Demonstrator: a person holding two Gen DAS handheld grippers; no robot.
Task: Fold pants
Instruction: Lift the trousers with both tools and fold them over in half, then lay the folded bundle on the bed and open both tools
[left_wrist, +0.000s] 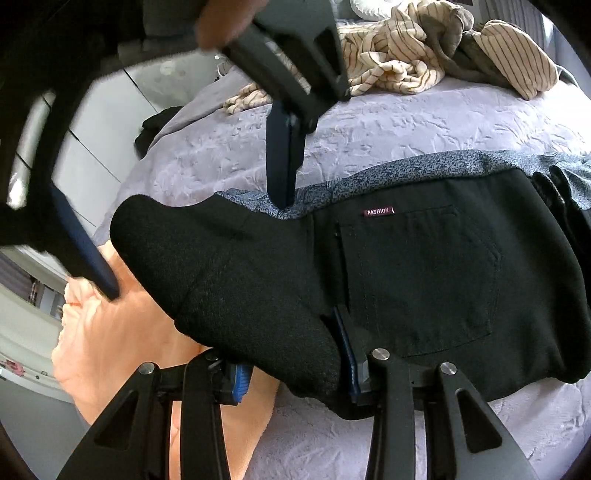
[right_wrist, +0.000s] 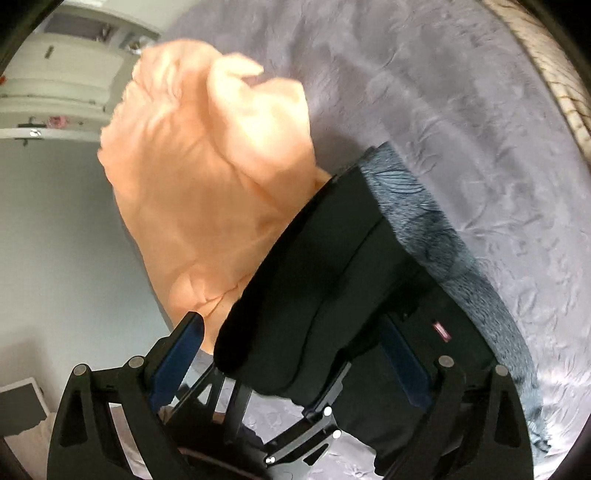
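The black pants (left_wrist: 424, 280) are laid on the grey bedspread (left_wrist: 406, 125), over a blue-grey patterned garment (left_wrist: 388, 177). A thick fold of the pants is clamped between the jaws of the left gripper (left_wrist: 295, 384). The right gripper (right_wrist: 291, 369) is held with its jaws wide apart; the same fold is seen between its fingers, not pressed. An orange cloth (right_wrist: 207, 177) is seen ahead of it.

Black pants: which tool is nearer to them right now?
Left. The left tool is clamped on the folded leg of the black pants. The right tool is wide open, its fingers spread either side of that leg without pressing it.
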